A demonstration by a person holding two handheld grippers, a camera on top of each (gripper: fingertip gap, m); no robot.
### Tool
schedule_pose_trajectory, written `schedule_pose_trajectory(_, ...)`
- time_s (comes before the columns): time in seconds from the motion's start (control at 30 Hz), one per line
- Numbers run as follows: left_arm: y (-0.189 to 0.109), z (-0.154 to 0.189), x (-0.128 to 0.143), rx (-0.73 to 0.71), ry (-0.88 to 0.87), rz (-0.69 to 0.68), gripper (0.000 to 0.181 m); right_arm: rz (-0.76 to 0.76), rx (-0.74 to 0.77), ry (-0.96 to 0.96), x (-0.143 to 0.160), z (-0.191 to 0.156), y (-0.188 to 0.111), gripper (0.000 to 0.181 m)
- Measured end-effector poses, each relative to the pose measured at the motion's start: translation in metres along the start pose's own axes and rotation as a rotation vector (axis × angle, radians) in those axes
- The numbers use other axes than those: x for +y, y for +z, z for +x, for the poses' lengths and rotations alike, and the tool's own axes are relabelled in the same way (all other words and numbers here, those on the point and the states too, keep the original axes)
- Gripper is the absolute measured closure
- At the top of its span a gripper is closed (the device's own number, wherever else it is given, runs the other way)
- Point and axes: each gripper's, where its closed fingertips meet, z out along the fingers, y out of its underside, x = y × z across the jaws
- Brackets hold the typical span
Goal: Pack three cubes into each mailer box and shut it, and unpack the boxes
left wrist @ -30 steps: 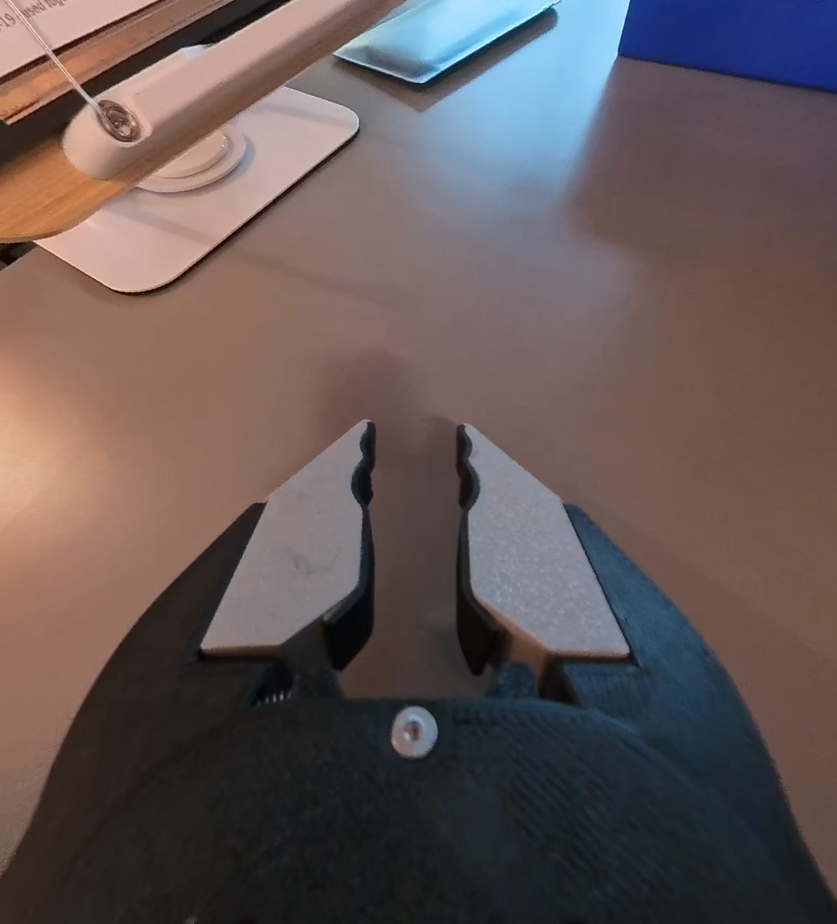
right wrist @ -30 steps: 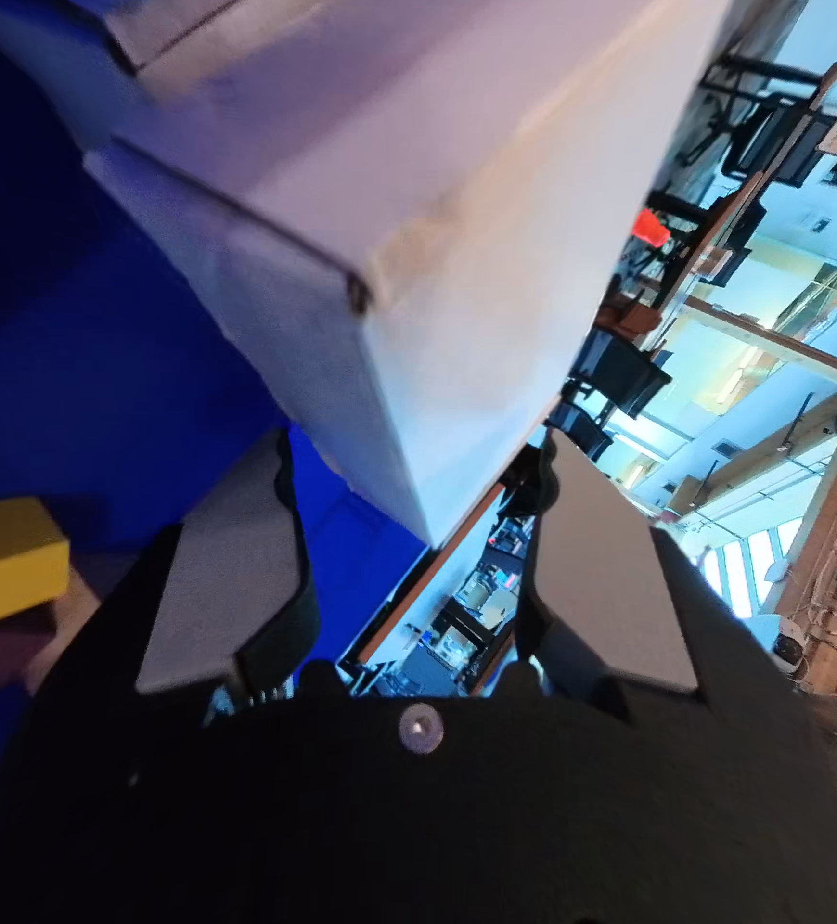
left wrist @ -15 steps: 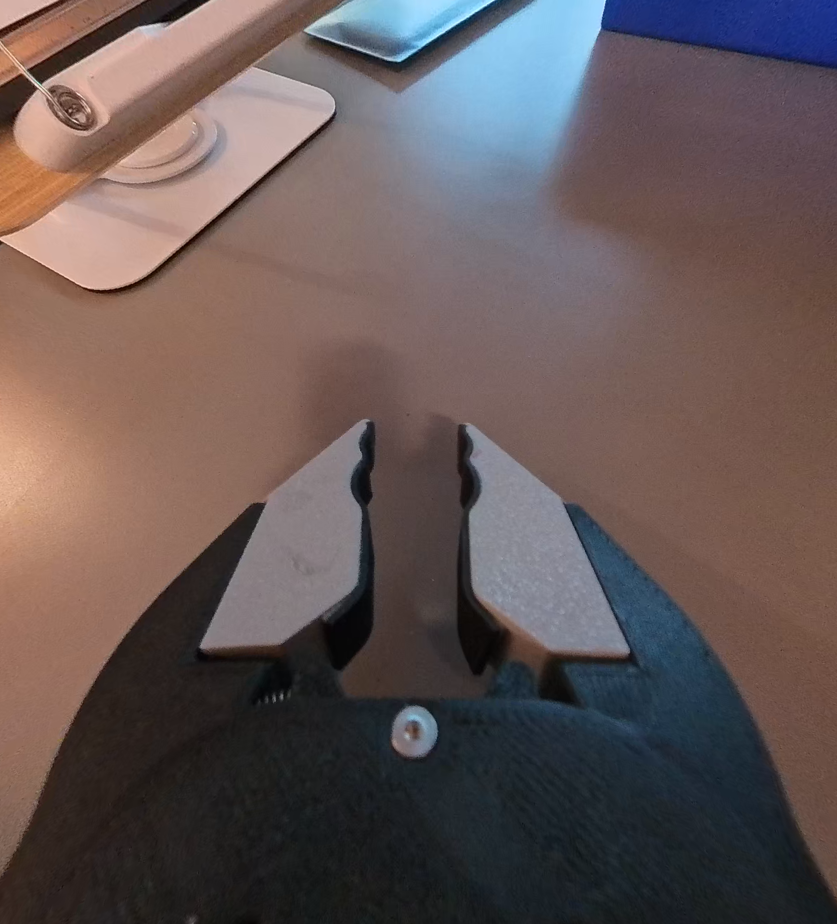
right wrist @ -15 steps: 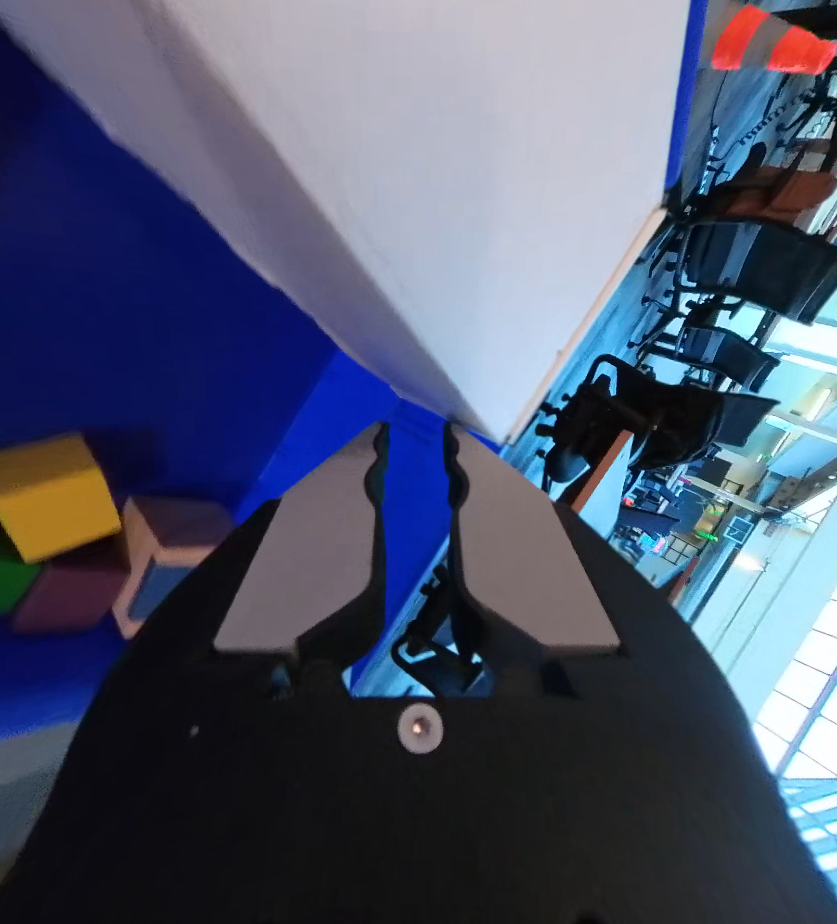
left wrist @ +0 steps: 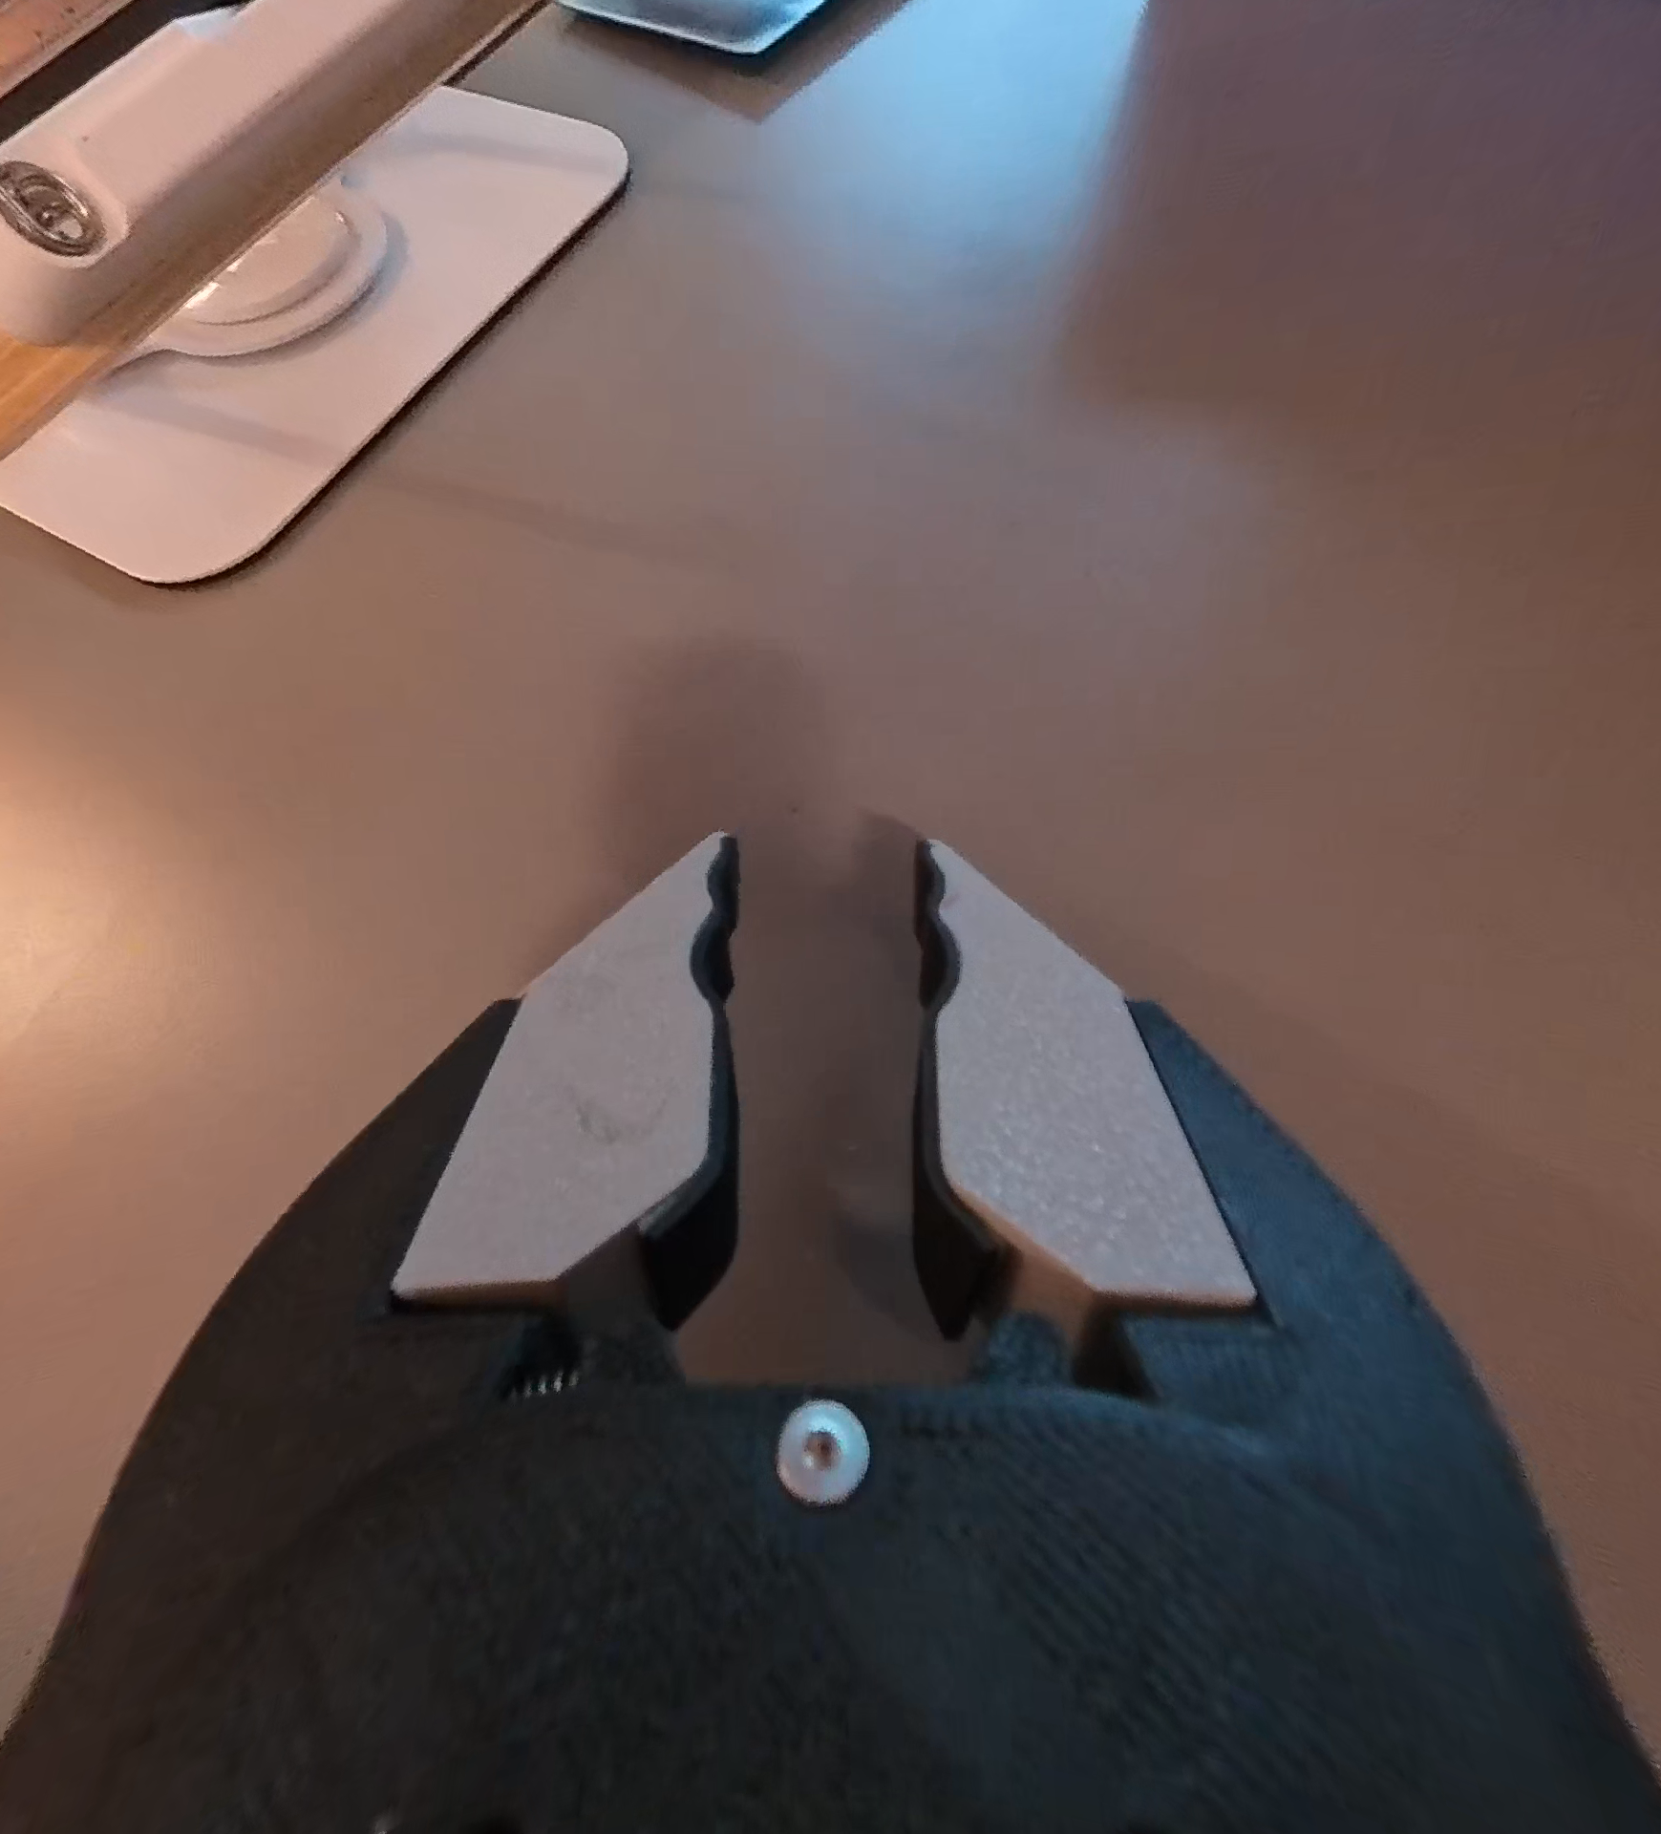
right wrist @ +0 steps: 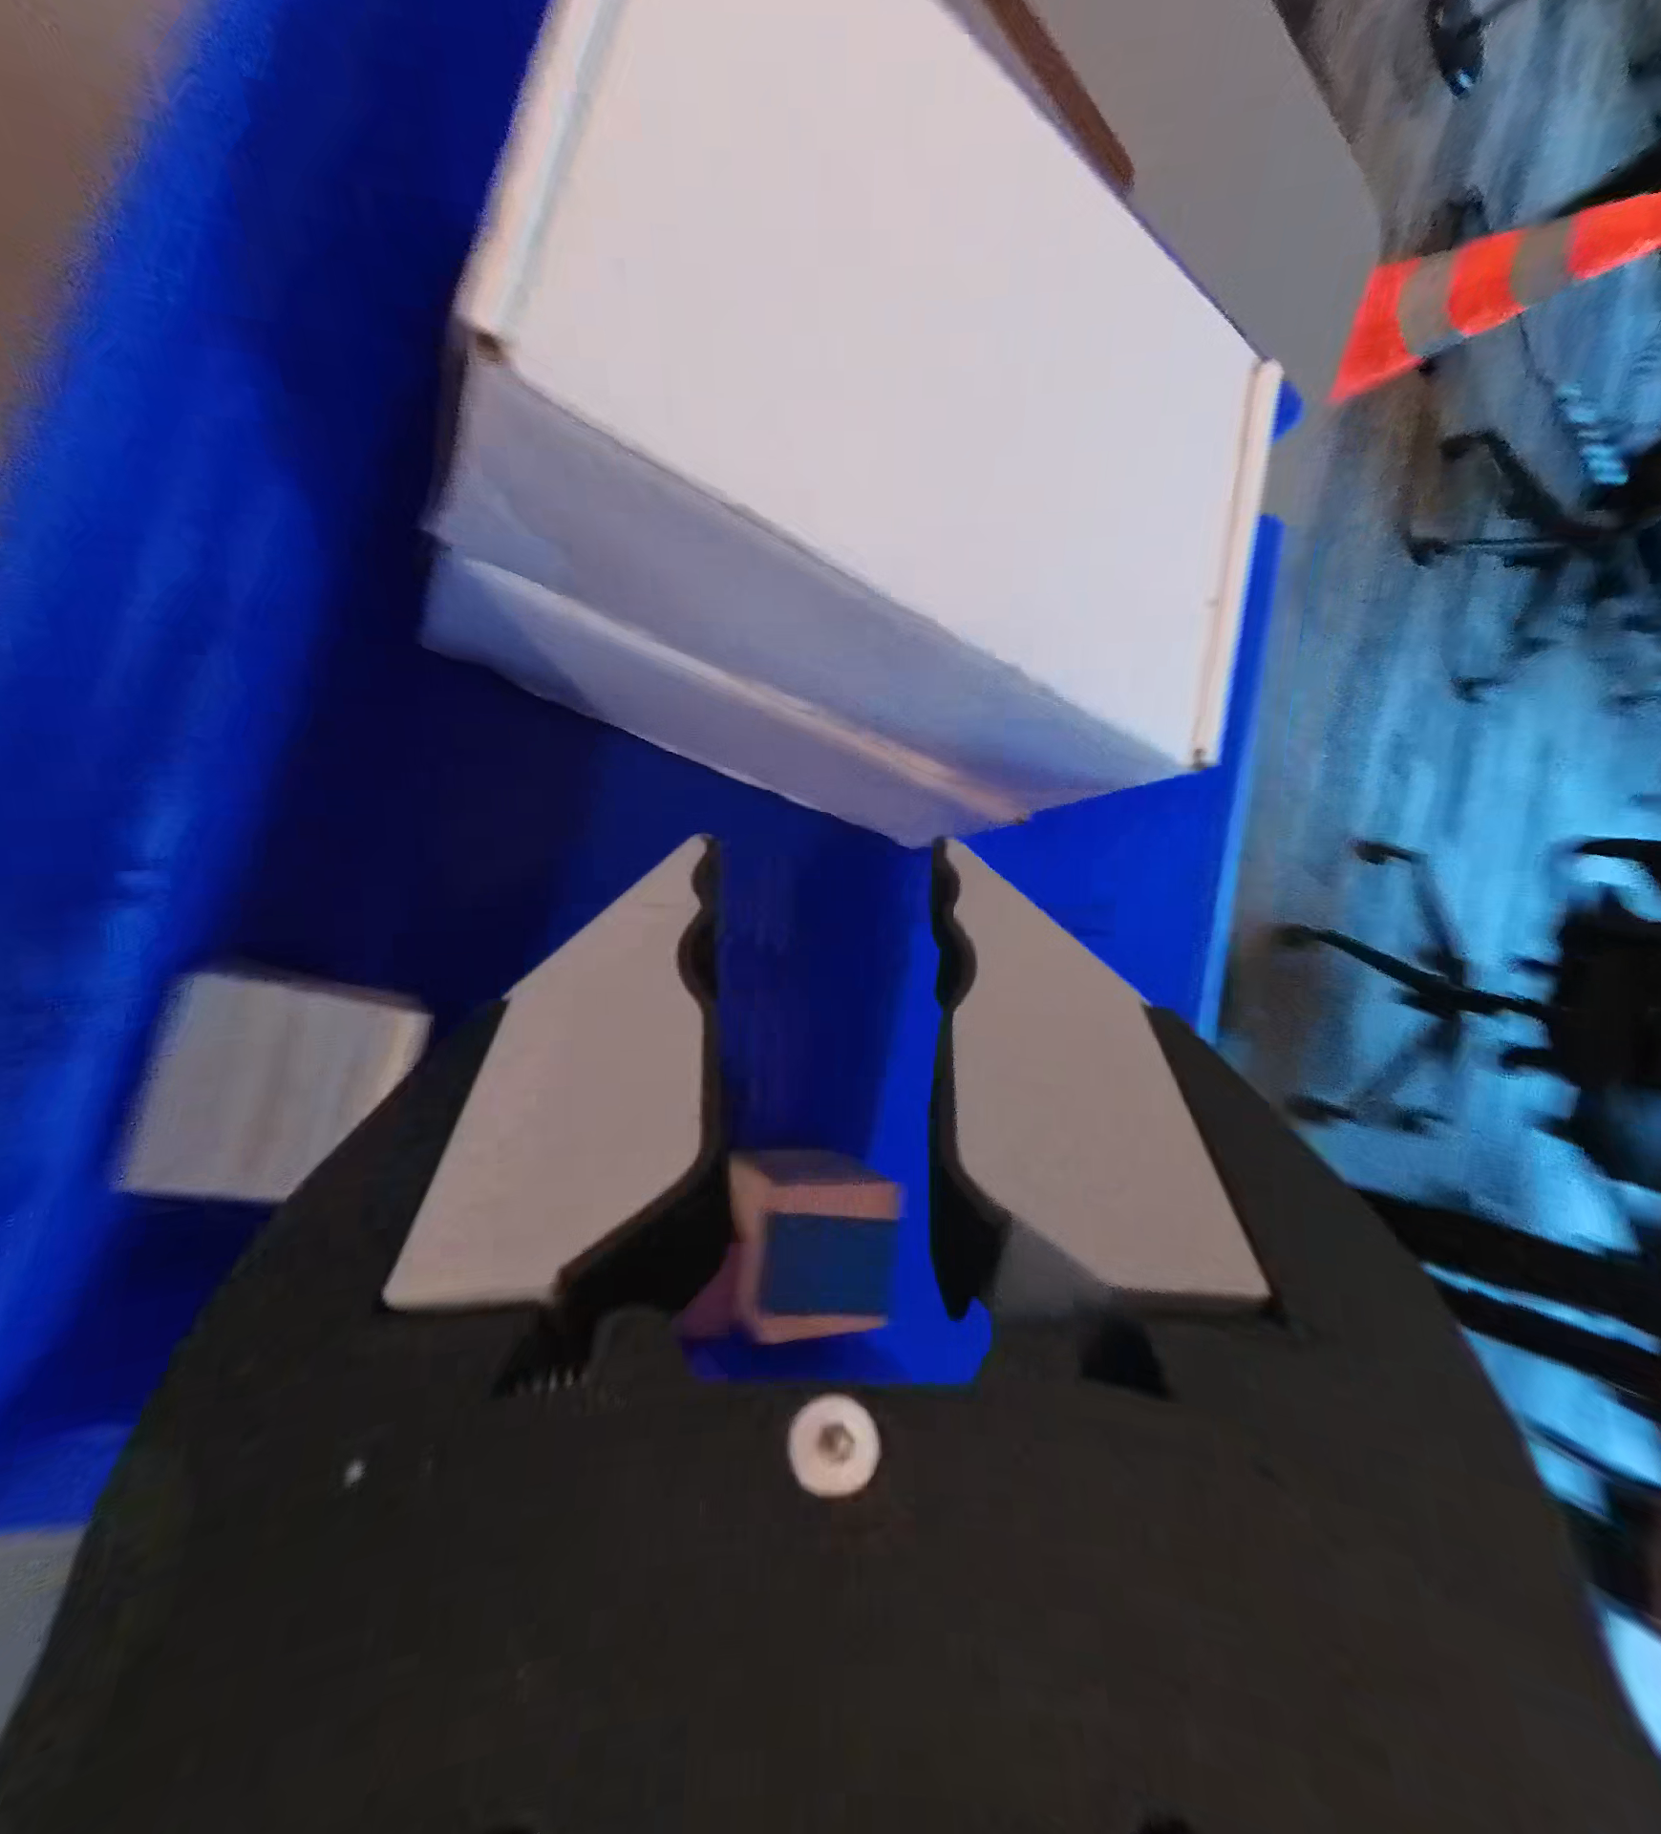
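Right gripper (right wrist: 821, 853): we see its jaws slightly apart with nothing between them, tips just short of the near lower corner of the mailer box.
Left gripper (left wrist: 821, 853): we find its jaws likewise a little apart and empty, held low over the brown table (left wrist: 1203, 695), tips over bare surface.
Mailer box (right wrist: 856, 447): white cardboard, shut as far as we can tell, lying on the blue mat (right wrist: 211, 695) and tilted across the right wrist view; only this view shows it.
Blue-faced cube (right wrist: 821, 1260): small, with pale edges, on the mat; we see it through the gap at the base of the right gripper's fingers, not held by them.
Grey block (right wrist: 260, 1082): a pale shape on the mat to the left of the right gripper; the picture is smeared, so we think it is another cube but cannot be sure.
Room behind: past the mat's right edge we see a blurred workroom with dark chairs and an orange and grey striped cone (right wrist: 1501, 288); the left wrist view shows none of this.
White stand (left wrist: 310, 327): a flat white base plate with a rounded arm above it, at the far left of the table, seen only from the left wrist.
Grey pad (left wrist: 707, 20): a flat grey object at the table's far edge, cut off by the frame.
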Motion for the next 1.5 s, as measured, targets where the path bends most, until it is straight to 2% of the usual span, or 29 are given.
schedule_pose_trajectory(0.03,0.0,0.0,0.0,-0.005,0.006,0.0,0.145,0.072,-0.063,0.076,-0.004,-0.01,-0.009,0.131)
schedule_pose_trajectory(0.07,0.0,0.001,0.0,-0.008,0.009,0.001,0.142,0.146,-0.14,0.168,-0.008,-0.02,-0.019,0.109)
schedule_pose_trajectory(0.1,-0.001,0.001,-0.001,-0.013,0.009,0.003,0.139,0.209,-0.23,0.257,-0.01,-0.03,-0.029,0.095)
schedule_pose_trajectory(0.23,-0.008,0.008,-0.006,-0.042,0.002,0.048,0.126,0.446,-0.451,0.478,-0.01,-0.049,-0.074,0.09)
schedule_pose_trajectory(0.3,-0.019,0.02,-0.012,-0.048,-0.022,0.091,0.123,0.595,-0.592,0.518,-0.014,-0.07,-0.104,0.085)
schedule_pose_trajectory(0.37,-0.037,0.038,-0.017,-0.063,-0.044,0.138,0.117,0.677,-0.705,0.512,-0.015,-0.097,-0.127,0.086)
schedule_pose_trajectory(0.5,-0.09,0.066,-0.008,-0.18,-0.037,0.165,0.109,0.637,-0.627,0.442,-0.005,-0.135,-0.126,0.07)
schedule_pose_trajectory(0.67,-0.17,0.074,0.015,-0.281,-0.187,0.171,0.104,0.588,-0.447,0.38,-0.008,-0.161,-0.106,0.069)
schedule_pose_trajectory(0.77,-0.198,0.074,0.035,-0.313,-0.282,0.143,0.101,0.589,-0.323,0.402,-0.013,-0.158,-0.092,0.076)
schedule_pose_trajectory(0.83,-0.211,0.086,0.047,-0.274,-0.35,0.127,0.1,0.595,-0.266,0.439,-0.016,-0.153,-0.088,0.081)
schedule_pose_trajectory(1.07,-0.266,0.097,0.079,-0.381,-0.363,0.072,0.097,0.555,-0.218,0.433,-0.015,-0.152,-0.083,0.08)
schedule_pose_trajectory(1.17,-0.278,0.086,0.095,-0.439,-0.383,0.052,0.095,0.521,-0.19,0.447,-0.011,-0.147,-0.079,0.087)
schedule_pose_trajectory(1.3,-0.276,0.048,0.113,-0.542,-0.453,0.063,0.09,0.481,-0.11,0.431,-0.009,-0.138,-0.073,0.091)
schedule_pose_trajectory(1.37,-0.268,0.021,0.12,-0.608,-0.464,0.065,0.09,0.449,-0.071,0.422,-0.007,-0.134,-0.066,0.108)
schedule_pose_trajectory(1.43,-0.259,-0.008,0.128,-0.672,-0.48,0.048,0.093,0.427,-0.011,0.399,-0.006,-0.127,-0.062,0.143)
schedule_pose_trajectory(1.5,-0.244,-0.028,0.131,-0.675,-0.5,0.043,0.1,0.417,0.001,0.381,-0.007,-0.125,-0.063,0.177)
